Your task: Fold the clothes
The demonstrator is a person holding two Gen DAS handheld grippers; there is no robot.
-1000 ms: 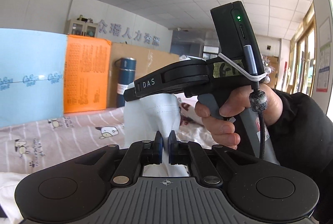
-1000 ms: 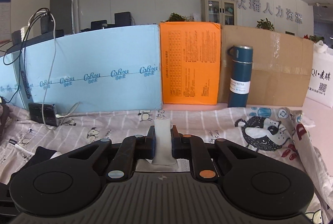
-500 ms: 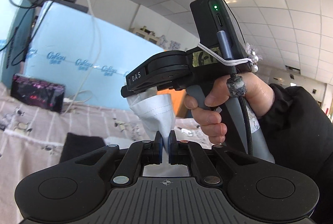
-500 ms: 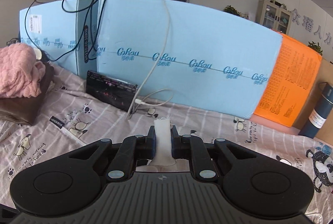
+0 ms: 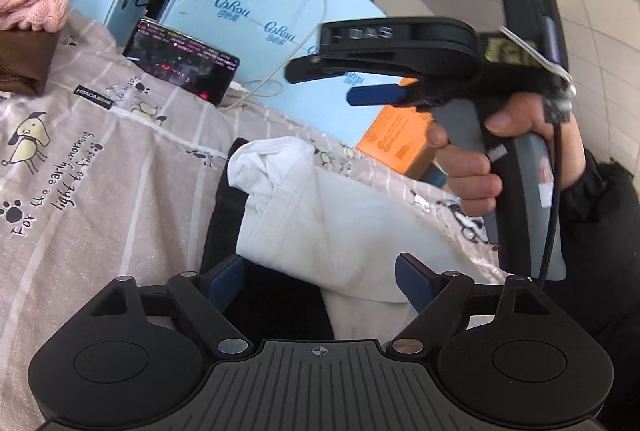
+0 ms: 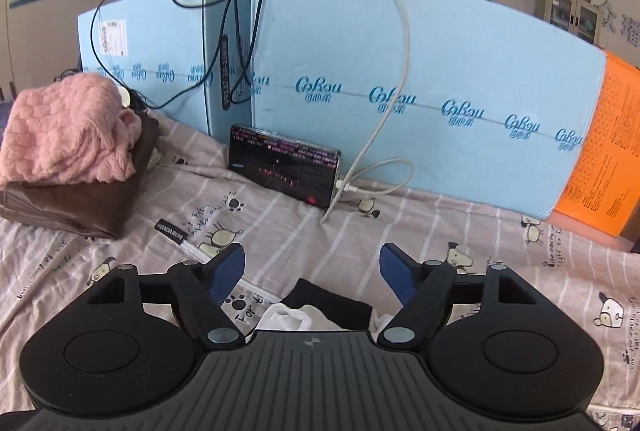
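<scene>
1. On the printed bedsheet (image 5: 100, 191) the white garment (image 5: 340, 223) lies on a black cloth (image 5: 224, 215), just ahead of the left gripper (image 5: 320, 271).
2. Left gripper: jaws wide apart, holding nothing.
3. Right gripper (image 6: 312, 271): jaws wide apart, empty, garment edge (image 6: 296, 317) just below it.

"DAS" is printed on my right tongs (image 5: 374, 77). The bedsheet (image 5: 100, 159) reads "For the early morning light to find" and carries an "HBADA" tag (image 5: 94, 98). The blue foam board (image 6: 400, 103) repeats a "CoRou"-like logo.
</scene>
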